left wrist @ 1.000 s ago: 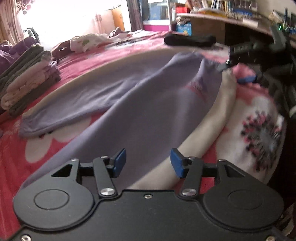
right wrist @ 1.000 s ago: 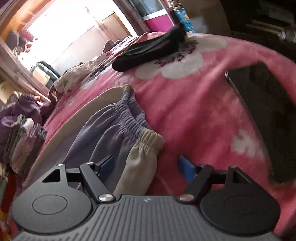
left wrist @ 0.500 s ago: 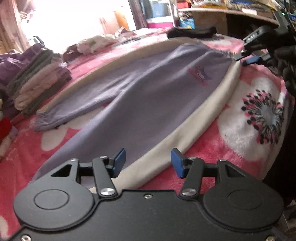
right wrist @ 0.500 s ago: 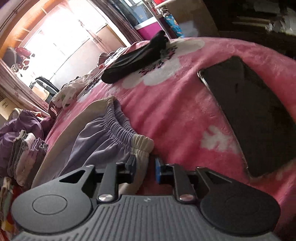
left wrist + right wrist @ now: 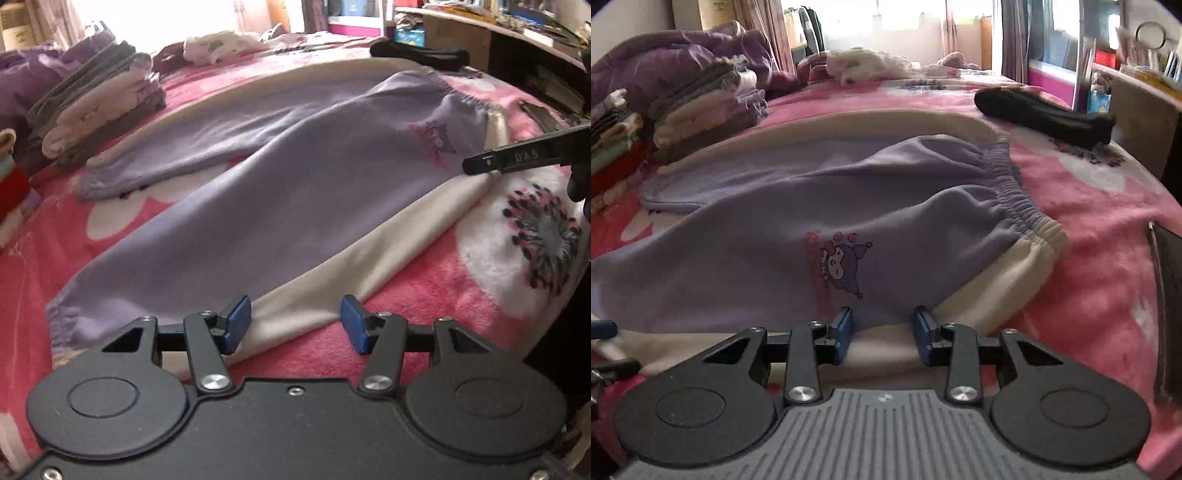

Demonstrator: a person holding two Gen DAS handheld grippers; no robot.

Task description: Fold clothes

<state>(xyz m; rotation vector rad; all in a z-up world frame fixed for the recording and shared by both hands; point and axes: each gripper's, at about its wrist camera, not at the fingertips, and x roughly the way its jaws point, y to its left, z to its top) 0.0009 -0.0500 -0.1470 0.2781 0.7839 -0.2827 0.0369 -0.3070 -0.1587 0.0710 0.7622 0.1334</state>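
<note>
Purple trousers [image 5: 295, 184] with a cream side stripe lie flat on the pink flowered blanket [image 5: 480, 295], legs pointing left and elastic waistband [image 5: 1015, 195] to the right. My left gripper [image 5: 291, 317] stands open at the near leg's cuff end, with the cream edge lying between its fingers, unpressed. My right gripper [image 5: 882, 325] hovers at the trousers' near edge just below the cartoon print [image 5: 842, 266]. Its jaws are opening, with fabric under the gap and not pinched. In the left wrist view the right gripper [image 5: 517, 158] reaches in from the right by the hip.
A stack of folded clothes [image 5: 99, 107] sits at the far left of the bed. A black garment [image 5: 1045, 118] lies beyond the waistband. A dark flat slab [image 5: 1171, 295] rests on the blanket at the right. Loose white clothes [image 5: 868, 62] lie at the far end. A desk [image 5: 498, 33] borders the right side.
My right gripper closed at the waistband corner, then parted its jaws, rolled level and slid along the near edge to the print. The trousers now lie flatter. The left gripper barely shifted.
</note>
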